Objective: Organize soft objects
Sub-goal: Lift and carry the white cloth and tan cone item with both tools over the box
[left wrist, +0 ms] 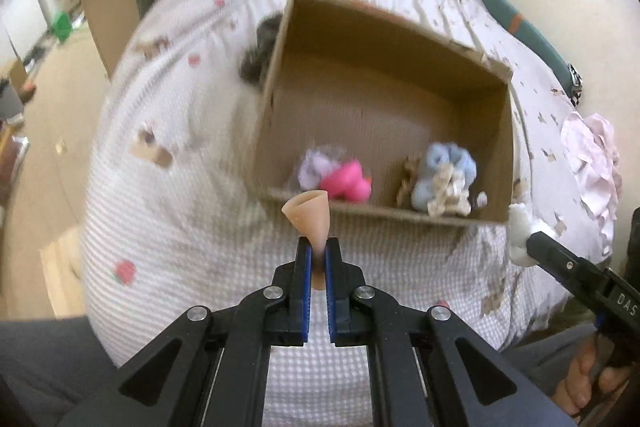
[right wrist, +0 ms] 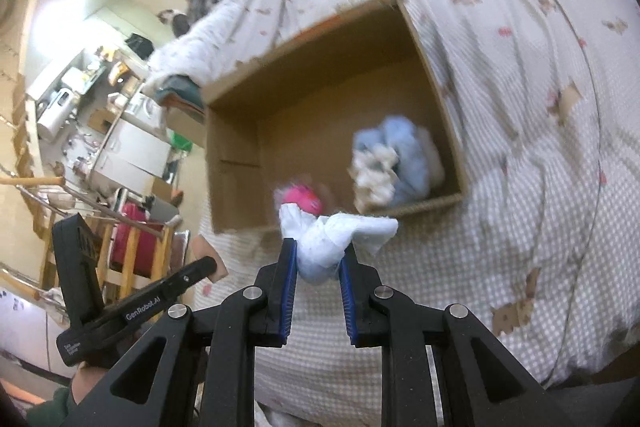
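The left gripper (left wrist: 318,251) is pinched on the narrow end of a peach-coloured soft cone (left wrist: 309,213), and the right gripper (right wrist: 318,259) is clamped around a white cloth bundle (right wrist: 334,237). Both are held just short of the near rim of the cardboard box (left wrist: 502,163) on the bed (left wrist: 168,211), presumably so that they can be dropped beside the pink toy (left wrist: 347,181) and the blue plush (left wrist: 444,169) already gathered inside.
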